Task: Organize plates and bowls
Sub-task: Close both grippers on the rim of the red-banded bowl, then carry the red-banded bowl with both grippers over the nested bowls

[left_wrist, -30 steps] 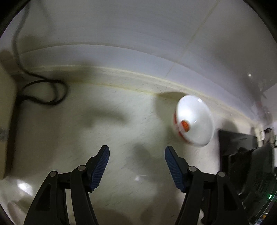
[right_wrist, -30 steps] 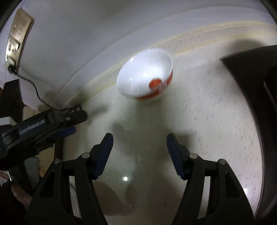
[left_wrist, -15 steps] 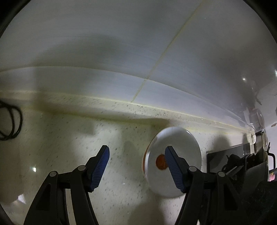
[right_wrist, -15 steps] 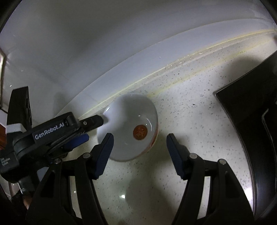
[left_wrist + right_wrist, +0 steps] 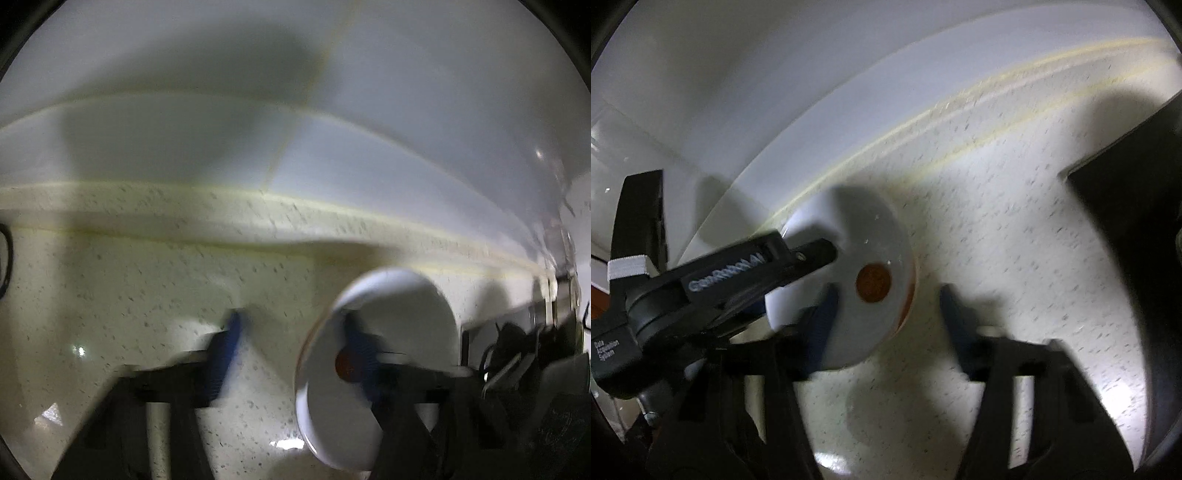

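Half a second ago the small white ceramic bowl with the orange-red medallion inside [image 5: 864, 284] lay just ahead of both pairs of tongs; now both have closed in on it and their pictures smear with the motion. The left-hand black gripper with blue ribbed pads [image 5: 291, 354] has pushed forward so that one finger is over the near rim and inside the bowl, while the other stays outside over the speckled cream stone countertop [image 5: 147, 288]. Its jaws stand wide apart, nothing pinched. To my eye that means a rim grasp is being set up, and the lift has not begun.

The right-hand black gripper [image 5: 886, 321] is spread wide too. The bowl sits on the counter close to the white tiled wall [image 5: 738, 92], leaning toward that gripper's left pad, which overlaps its lower edge; the right pad stands apart beside it. The dark tray [image 5: 1126, 221] lies well off to the right.
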`<move>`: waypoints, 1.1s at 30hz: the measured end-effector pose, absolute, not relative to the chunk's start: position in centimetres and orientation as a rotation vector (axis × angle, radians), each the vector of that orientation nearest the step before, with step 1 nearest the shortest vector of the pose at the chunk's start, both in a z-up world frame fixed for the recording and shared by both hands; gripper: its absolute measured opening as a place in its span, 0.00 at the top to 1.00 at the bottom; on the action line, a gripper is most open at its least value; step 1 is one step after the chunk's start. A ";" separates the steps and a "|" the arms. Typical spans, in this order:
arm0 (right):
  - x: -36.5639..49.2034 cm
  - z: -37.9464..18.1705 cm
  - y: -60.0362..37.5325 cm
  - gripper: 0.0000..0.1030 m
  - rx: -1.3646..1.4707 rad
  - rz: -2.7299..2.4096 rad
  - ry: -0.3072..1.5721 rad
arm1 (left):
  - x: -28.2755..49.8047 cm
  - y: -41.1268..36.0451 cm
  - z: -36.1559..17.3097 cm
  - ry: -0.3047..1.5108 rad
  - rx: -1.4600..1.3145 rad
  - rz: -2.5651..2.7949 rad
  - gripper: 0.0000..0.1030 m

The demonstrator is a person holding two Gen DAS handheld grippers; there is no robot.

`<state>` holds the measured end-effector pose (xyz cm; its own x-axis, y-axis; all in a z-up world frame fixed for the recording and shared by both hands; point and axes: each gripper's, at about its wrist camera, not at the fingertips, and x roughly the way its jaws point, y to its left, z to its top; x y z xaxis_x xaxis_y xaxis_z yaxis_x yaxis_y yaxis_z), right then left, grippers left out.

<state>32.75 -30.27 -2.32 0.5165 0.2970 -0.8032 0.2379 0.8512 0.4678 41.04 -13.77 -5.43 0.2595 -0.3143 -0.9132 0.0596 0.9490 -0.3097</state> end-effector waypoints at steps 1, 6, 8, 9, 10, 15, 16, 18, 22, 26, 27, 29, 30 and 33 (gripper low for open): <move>32.5 -2.2 -30.2 0.67 0.573 0.045 1.034 | 40.5 -14.2 -5.4 1.282 -0.193 -0.266 0.85; 31.1 -2.3 -30.2 0.71 0.591 0.066 1.063 | 38.1 -14.3 -5.0 1.262 -0.129 -0.270 0.87; 30.5 -2.3 -29.9 0.71 0.585 0.077 1.071 | 37.1 -13.6 -5.2 1.274 -0.152 -0.250 0.87; 30.0 -2.3 -29.8 0.71 0.585 0.086 1.078 | 36.6 -13.3 -5.2 1.273 -0.153 -0.245 0.87; 29.6 -2.2 -29.6 0.71 0.586 0.092 1.083 | 36.0 -13.1 -5.1 1.270 -0.149 -0.240 0.87; 27.4 -1.9 -28.6 0.71 0.558 0.132 1.095 | 33.3 -12.3 -4.6 1.256 -0.155 -0.218 0.87; 27.0 -1.8 -28.5 0.71 0.550 0.148 1.098 | 32.9 -12.2 -4.5 1.253 -0.157 -0.214 0.87; 26.2 -1.8 -28.3 0.71 0.539 0.164 1.106 | 32.4 -12.3 -4.5 1.247 -0.164 -0.204 0.87; 24.3 -1.6 -27.8 0.71 0.519 0.192 1.122 | 30.8 -11.8 -4.5 1.240 -0.157 -0.192 0.87; 22.3 -1.6 -27.5 0.71 0.504 0.212 1.137 | 28.8 -11.5 -4.8 1.239 -0.164 -0.175 0.87; 21.9 -1.5 -27.5 0.71 0.501 0.218 1.139 | 28.4 -11.5 -4.7 1.236 -0.167 -0.171 0.87; 21.3 -1.2 -27.2 0.71 0.495 0.225 1.138 | 26.8 -11.0 -4.7 1.227 -0.169 -0.171 0.87; 21.2 -1.1 -27.0 0.71 0.493 0.227 1.136 | 26.3 -10.9 -4.5 1.221 -0.173 -0.172 0.87; 19.9 0.0 -27.3 0.71 0.487 0.237 1.123 | 25.2 -10.7 -3.8 1.204 -0.181 -0.172 0.87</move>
